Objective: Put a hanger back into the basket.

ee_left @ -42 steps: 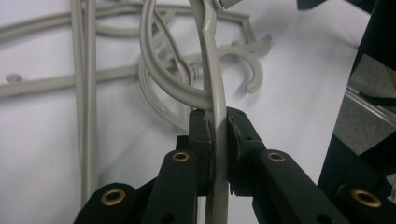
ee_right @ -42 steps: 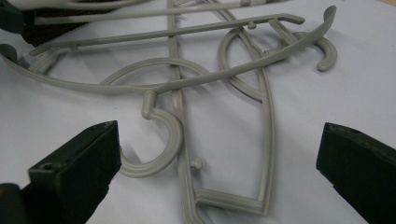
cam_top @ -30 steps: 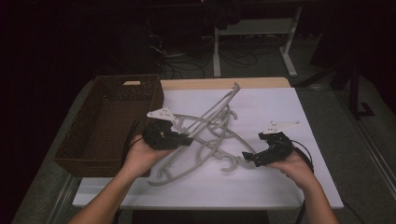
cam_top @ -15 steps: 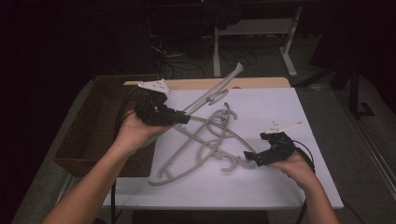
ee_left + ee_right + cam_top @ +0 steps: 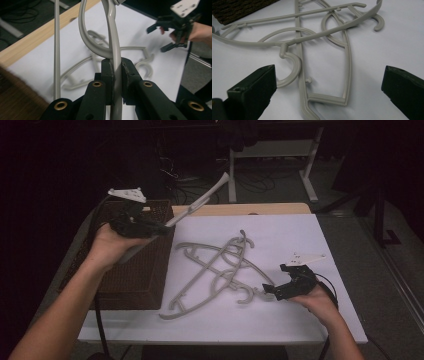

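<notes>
The left gripper (image 5: 162,226) now carries 1 grey hanger (image 5: 200,205) up off the pile and over the wicker basket (image 5: 135,280), clear of the white table (image 5: 300,235).

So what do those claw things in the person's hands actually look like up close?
Each claw, the left claw and the right claw, is a black hand-held tool with two blocky black jaws. The arms behind the left one's jaws carry brass-coloured rivets. A pale grey three-cornered plate sits on top of each, and a black cable trails from it. The forearms are bare, with no sleeves in sight.
</notes>
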`<state>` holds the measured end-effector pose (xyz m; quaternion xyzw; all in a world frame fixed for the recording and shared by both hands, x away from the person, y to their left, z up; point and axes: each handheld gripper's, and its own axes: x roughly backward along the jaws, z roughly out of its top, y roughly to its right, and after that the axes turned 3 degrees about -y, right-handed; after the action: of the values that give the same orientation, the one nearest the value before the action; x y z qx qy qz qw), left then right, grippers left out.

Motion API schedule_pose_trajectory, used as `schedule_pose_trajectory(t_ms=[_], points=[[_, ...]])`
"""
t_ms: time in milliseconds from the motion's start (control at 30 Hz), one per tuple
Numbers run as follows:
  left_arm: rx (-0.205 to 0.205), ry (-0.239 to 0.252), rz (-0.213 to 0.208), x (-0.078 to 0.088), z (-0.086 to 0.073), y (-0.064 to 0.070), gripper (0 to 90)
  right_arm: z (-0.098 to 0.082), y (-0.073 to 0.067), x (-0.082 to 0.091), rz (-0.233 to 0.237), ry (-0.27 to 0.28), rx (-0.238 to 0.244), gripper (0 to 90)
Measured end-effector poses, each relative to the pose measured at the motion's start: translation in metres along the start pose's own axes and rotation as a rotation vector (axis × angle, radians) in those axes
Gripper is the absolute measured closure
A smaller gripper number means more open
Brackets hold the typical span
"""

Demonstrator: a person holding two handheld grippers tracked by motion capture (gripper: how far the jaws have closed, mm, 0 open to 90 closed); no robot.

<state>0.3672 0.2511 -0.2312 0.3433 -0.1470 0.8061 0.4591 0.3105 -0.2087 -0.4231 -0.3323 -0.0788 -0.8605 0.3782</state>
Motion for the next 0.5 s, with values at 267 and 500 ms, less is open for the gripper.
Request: schedule_pose_trajectory(t_ms=[267,500], points=[[0.024,-0.003,0.077,0.034,-0.027,-0.027,82.0,-0.015,-0.001,0.000,-0.002,0.011,-0.012,0.0],[0.029,-0.038,0.134,0.048,-0.046,-0.040,81.9,-0.028,-0.002,0.005,-0.004,0.032,-0.036,0.0]])
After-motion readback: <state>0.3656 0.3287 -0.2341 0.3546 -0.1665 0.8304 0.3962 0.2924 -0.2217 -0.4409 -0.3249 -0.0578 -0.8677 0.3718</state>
